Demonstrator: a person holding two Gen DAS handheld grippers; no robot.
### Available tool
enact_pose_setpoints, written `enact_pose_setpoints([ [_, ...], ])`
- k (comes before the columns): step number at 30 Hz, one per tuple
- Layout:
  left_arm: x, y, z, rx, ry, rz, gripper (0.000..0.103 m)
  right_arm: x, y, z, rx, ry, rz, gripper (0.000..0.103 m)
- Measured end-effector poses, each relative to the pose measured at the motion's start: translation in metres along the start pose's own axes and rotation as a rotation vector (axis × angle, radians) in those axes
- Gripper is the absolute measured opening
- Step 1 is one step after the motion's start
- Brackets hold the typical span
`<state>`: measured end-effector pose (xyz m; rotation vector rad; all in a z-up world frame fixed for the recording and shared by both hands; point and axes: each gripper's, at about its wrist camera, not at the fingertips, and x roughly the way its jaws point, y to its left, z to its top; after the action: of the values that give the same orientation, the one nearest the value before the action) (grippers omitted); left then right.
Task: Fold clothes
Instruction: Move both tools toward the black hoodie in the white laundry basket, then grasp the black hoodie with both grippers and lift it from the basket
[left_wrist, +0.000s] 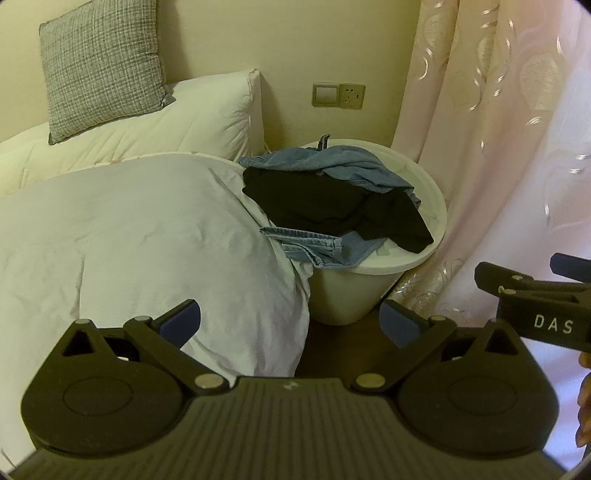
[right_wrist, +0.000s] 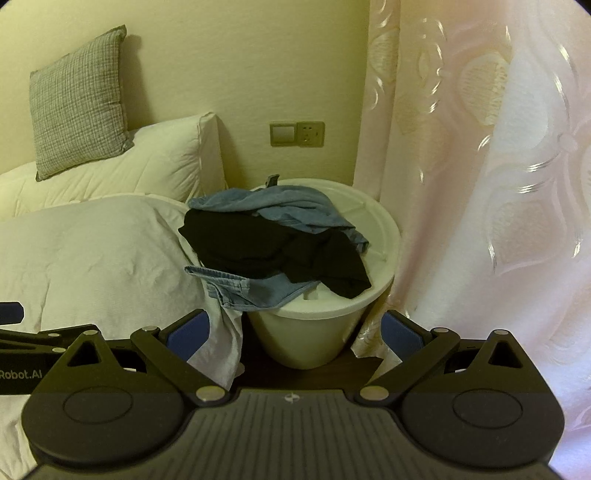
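Bucket (left_wrist: 373, 291) looks like smooth white plastic, slightly shiny. Piled on it are faded blue denim (left_wrist: 321, 247) with stitched hems and a matte black knit garment (left_wrist: 332, 206). Left of frame there's a soft wrinkled cotton duvet (left_wrist: 140, 236); upper left, a coarse woven grey cushion (left_wrist: 99, 66). The curtain (right_wrist: 498, 184) is sheer with glossy embroidery.
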<state>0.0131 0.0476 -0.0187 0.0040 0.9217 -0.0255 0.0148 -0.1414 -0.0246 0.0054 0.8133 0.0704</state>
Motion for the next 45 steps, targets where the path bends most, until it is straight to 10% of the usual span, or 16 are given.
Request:
enact_pose_setpoints([
  [45,0.095,0.023,0.032,0.022,0.104,0.043,0.102,0.092,0.005,0.034,-0.009,0.018,-0.027,0.102],
])
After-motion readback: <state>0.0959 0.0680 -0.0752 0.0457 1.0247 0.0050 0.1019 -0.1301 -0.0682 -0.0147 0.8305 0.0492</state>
